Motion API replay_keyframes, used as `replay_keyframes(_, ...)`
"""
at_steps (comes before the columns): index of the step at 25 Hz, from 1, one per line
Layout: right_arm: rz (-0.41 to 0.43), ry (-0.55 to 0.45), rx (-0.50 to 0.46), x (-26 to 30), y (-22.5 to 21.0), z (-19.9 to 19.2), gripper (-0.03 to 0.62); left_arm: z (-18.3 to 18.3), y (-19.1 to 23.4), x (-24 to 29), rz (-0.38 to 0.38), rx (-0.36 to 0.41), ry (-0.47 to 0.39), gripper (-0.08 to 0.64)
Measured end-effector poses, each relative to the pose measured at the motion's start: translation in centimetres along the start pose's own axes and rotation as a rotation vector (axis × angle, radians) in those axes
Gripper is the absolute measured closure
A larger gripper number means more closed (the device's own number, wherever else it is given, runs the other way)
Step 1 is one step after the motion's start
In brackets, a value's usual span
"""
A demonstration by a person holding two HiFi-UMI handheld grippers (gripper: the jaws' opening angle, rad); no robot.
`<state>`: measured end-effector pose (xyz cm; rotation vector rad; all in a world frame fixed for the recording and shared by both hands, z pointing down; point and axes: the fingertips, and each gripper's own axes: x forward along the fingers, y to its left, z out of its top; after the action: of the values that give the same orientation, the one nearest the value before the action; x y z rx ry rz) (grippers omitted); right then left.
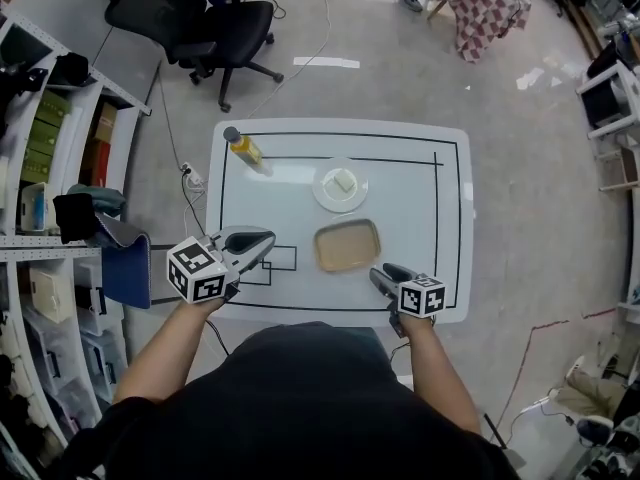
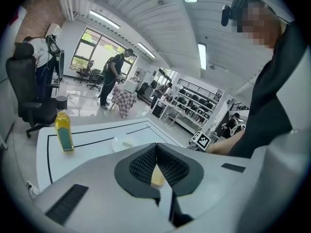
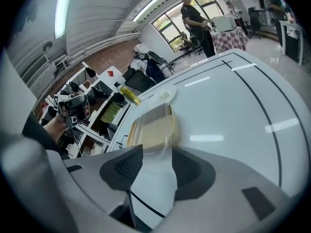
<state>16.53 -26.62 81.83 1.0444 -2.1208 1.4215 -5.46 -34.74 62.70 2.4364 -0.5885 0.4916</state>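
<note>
A shallow tan tray (image 1: 347,245) lies on the white table (image 1: 410,148) with black tape lines. Behind it is a white plate (image 1: 340,186) with a small pale block on it, and a bottle of yellow oil (image 1: 241,147) stands at the far left. My left gripper (image 1: 266,239) hovers left of the tray with its tips together and nothing between them. In the left gripper view, the bottle (image 2: 63,130) and plate (image 2: 127,142) lie beyond the gripper (image 2: 156,145). My right gripper (image 1: 381,270) is open at the tray's near right corner. In the right gripper view the tray (image 3: 153,127) is just ahead of the gripper (image 3: 158,154).
A black office chair (image 1: 215,28) stands beyond the table's far left corner. Shelving (image 1: 50,168) with boxes runs along the left, and a cable with a plug (image 1: 192,180) lies on the floor beside the table. A person (image 3: 194,18) stands far off by the windows.
</note>
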Motion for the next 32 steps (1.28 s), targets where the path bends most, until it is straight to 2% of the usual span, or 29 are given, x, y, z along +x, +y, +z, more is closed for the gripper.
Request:
replay_keyframes(9, 0.094, 0.025, 0.119, 1.7, -1.2, -0.2, 0.362, -0.7, 0.8, 1.7, 0.007, -0.039, 0.022, 0.538)
replay_keyframes(13, 0.162, 0.043, 0.151, 2.5, -1.2, -0.3, 0.359, -1.0, 1.3, 2.6, 0.005, -0.064, 0.026, 0.538)
replay_keyframes(16, 0.203, 0.048, 0.177, 3.0, -0.9, -0.3, 0.359, -1.3, 1.3, 3.0, 0.012, -0.041, 0.039, 0.538)
replay_keyframes(18, 0.212, 0.050, 0.195, 3.2, -1.1, -0.3, 0.359, -1.4, 1.2, 3.3, 0.010, -0.022, 0.050, 0.538)
replay_keyframes(23, 0.231, 0.027, 0.223, 3.2, -1.4, 0.2, 0.385, -1.8, 1.2, 4.0, 0.003, -0.030, 0.063, 0.538)
replay_keyframes(28, 0.249, 0.051, 0.191, 3.4, -1.1, -0.3, 0.406, -2.5, 1.2, 4.6, -0.011, -0.045, 0.081, 0.538)
replay_keyframes(32, 0.255, 0.049, 0.201, 3.3, -1.0, -0.4, 0.428, -2.8, 0.9, 4.8, -0.024, -0.050, 0.095, 0.538)
